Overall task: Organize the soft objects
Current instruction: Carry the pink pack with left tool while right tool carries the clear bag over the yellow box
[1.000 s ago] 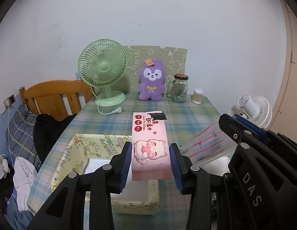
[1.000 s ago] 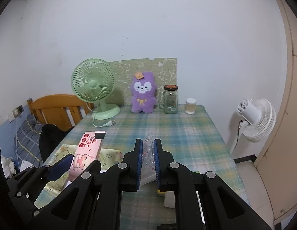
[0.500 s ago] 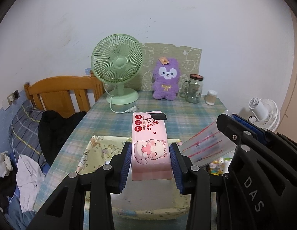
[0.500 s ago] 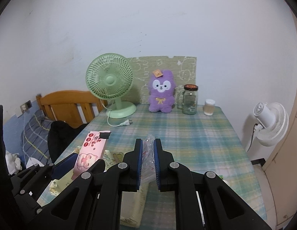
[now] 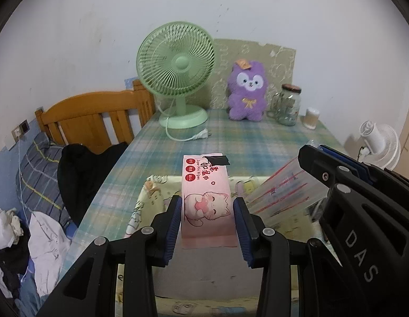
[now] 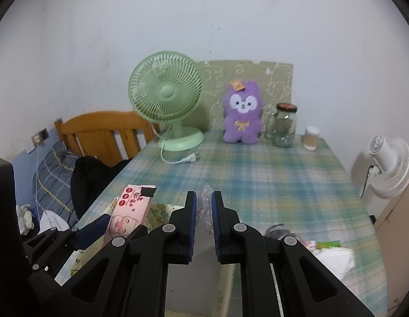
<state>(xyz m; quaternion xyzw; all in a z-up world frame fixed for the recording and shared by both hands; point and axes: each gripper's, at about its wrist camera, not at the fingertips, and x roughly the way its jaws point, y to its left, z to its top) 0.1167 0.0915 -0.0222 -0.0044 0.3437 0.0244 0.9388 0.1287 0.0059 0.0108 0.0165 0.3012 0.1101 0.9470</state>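
Observation:
My left gripper (image 5: 207,206) is shut on a pink pack of wet wipes (image 5: 205,195) with a cartoon cat, held above a yellow printed fabric bin (image 5: 146,198). The same pack (image 6: 129,208) and the left gripper (image 6: 95,225) show at the lower left of the right wrist view. My right gripper (image 6: 203,202) is shut on a clear plastic packet (image 6: 204,206). That packet (image 5: 281,192), with red stripes, sticks out from the right gripper (image 5: 323,163) over the bin's right side. The bin (image 6: 157,211) lies below both grippers.
On the plaid tablecloth (image 6: 257,169) stand a green desk fan (image 6: 167,95), a purple plush toy (image 6: 242,111), a glass jar (image 6: 285,124) and a small cup (image 6: 311,138). Small items (image 6: 328,245) lie at the right front. A wooden headboard (image 5: 93,113) and bedding are left; a white fan (image 6: 386,163) right.
Both grippers have moved leftward and lower with their loads. The bin now sits directly beneath them, and the fan and plush have shifted right in both views.

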